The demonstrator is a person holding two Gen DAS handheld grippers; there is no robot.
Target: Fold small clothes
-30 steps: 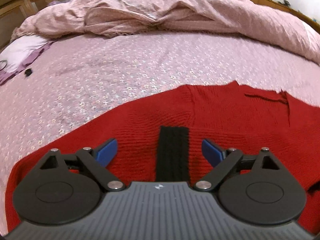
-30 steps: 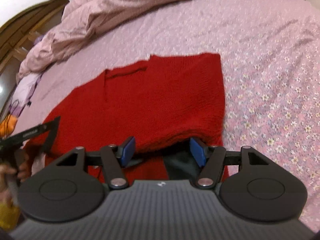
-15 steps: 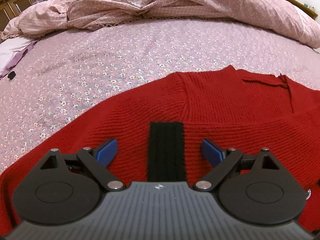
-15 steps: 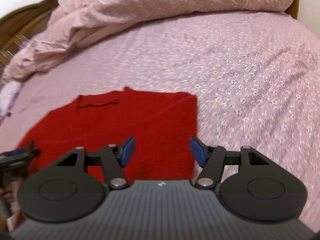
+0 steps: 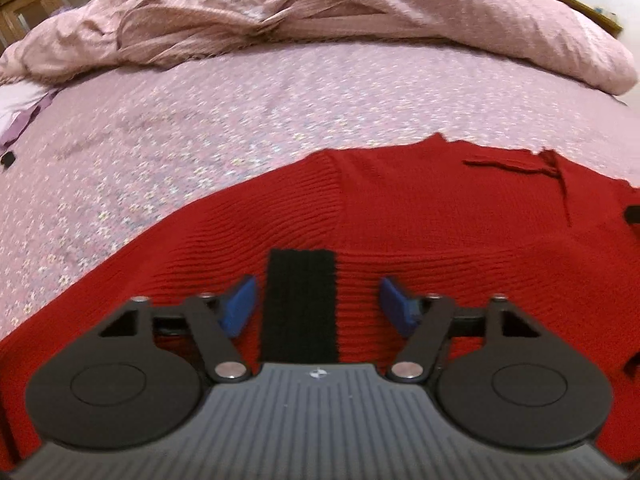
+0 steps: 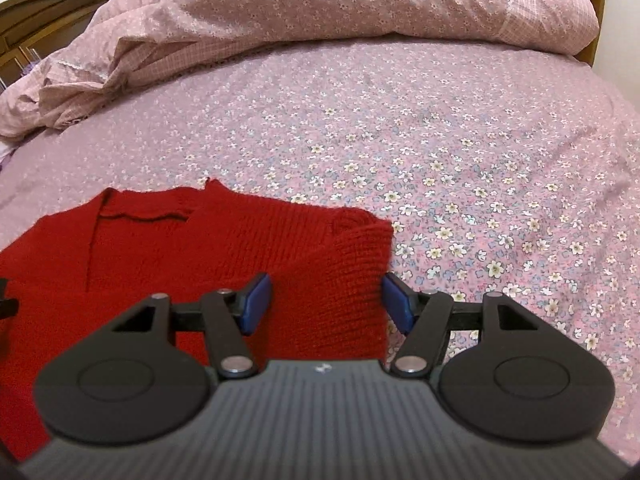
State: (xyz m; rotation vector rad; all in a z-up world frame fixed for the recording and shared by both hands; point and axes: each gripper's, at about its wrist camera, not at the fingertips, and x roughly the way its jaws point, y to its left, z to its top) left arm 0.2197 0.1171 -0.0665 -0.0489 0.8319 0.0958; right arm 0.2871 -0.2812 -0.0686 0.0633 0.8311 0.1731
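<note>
A red knit sweater (image 5: 440, 232) lies spread on the flowered bedsheet, its neckline toward the far side. A sleeve with a black cuff (image 5: 300, 304) lies folded across the body. My left gripper (image 5: 318, 306) hovers low over that cuff. Its jaws are closing, the cuff lies between the blue pads (image 5: 240, 304), and a strip of red knit still shows on either side. In the right wrist view my right gripper (image 6: 326, 302) is open over the sweater's (image 6: 200, 248) folded right edge. The right pad (image 6: 396, 304) sits just beside that edge.
A crumpled pink duvet (image 6: 320, 12) is heaped along the far side of the bed. The flowered sheet (image 6: 480, 160) stretches flat to the right of the sweater. A purple and white cloth (image 5: 16, 120) and a small black item (image 5: 7, 159) lie at the far left.
The left gripper's pads have drawn closer together around the black cuff. The right gripper has swung right and lower, from the sweater's hem to its folded right edge.
</note>
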